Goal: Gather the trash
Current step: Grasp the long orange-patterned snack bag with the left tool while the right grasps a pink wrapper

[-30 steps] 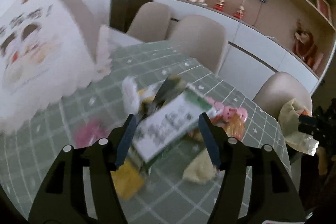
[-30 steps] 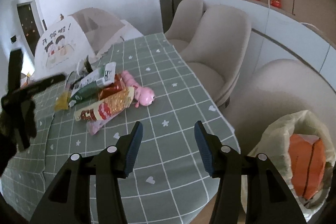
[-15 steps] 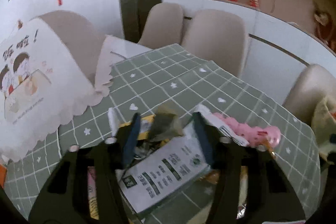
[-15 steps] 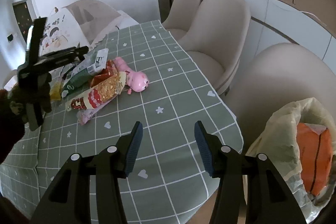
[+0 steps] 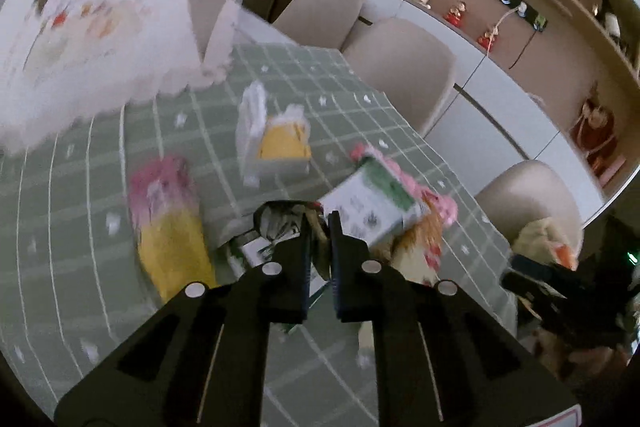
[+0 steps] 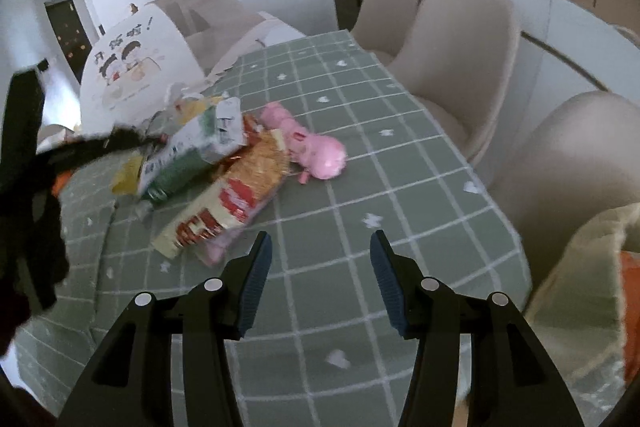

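A pile of snack wrappers lies on the green checked tablecloth (image 6: 360, 195). My left gripper (image 5: 319, 223) is shut on a dark crumpled wrapper (image 5: 286, 219) at the pile's near edge; it also shows blurred in the right wrist view (image 6: 132, 139). A green and white packet (image 5: 372, 203) (image 6: 192, 151) tilts beside it. A red and gold snack bag (image 6: 236, 195), a yellow and pink packet (image 5: 168, 219) and a white and yellow wrapper (image 5: 276, 143) lie around. My right gripper (image 6: 320, 247) is open and empty above the cloth, near the table edge.
A pink pig toy (image 6: 308, 143) lies by the pile. A pale trash bag (image 6: 588, 291) with something orange inside hangs at the right. A white cartoon-printed cover (image 6: 132, 67) stands at the far left. Beige chairs (image 6: 460, 39) line the table's right side.
My left gripper has closed on the dark wrapper and the green and white packet has shifted right. My right gripper stays open and has drifted closer to the pile.
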### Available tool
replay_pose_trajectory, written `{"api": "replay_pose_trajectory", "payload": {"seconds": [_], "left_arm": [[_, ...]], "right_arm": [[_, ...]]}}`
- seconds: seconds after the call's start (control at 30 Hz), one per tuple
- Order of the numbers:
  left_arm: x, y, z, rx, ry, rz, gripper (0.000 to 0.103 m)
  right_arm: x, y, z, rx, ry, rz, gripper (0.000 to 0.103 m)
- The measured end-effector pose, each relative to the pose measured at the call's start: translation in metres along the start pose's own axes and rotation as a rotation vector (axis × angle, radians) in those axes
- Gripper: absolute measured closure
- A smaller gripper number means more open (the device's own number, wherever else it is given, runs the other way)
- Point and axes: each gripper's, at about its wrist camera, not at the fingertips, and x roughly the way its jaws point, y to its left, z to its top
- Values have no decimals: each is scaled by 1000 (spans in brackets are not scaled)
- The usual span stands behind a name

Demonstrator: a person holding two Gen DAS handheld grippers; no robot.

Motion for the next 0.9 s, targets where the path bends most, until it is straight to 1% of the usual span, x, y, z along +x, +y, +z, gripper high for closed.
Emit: {"api": "replay_pose_trajectory", "payload": {"seconds": [0.13, 0.23, 0.3, 0.37, 0.43, 0.5, 0.6, 0.67, 0.73, 0.8, 0.87, 0.9], "left_arm": [[-17, 2, -30, -27, 31, -25, 95], [-24, 3, -48, -29, 61, -37, 95], [-27, 3, -58, -30, 87, -49, 95], [-31, 4, -63, -33, 99, -57, 95], [-37, 3, -65, -22, 107, -63, 88], [-44, 1, -65, -2, 101, -66, 72], [-52, 1, -59, 6, 83, -98, 64], [-56, 2, -54, 6, 69, -108, 59], [-56, 3, -50, 8, 56, -90, 58], [-53, 3, -48, 8, 52, -61, 58], [-47, 4, -46, -3, 55, -32, 57], [-44, 4, -45, -14, 59, -13, 57]], "right_arm": [[17, 16, 11, 48, -27, 54, 55], [37, 33, 20, 44, -32, 50, 55], [51, 41, 23, 28, -11, 31, 55], [65, 48, 24, 17, 27, 43, 55], [76, 56, 20, -28, 80, 36, 55], [74, 57, 13, -61, 88, 45, 55], [64, 50, 2, -93, 111, 56, 55], [57, 43, -8, -135, 139, 38, 55], [52, 36, -22, -201, 174, -35, 55], [43, 28, -34, -239, 170, -90, 55], [33, 19, -38, -208, 159, -83, 55], [25, 13, -39, -167, 134, -53, 55]]}}
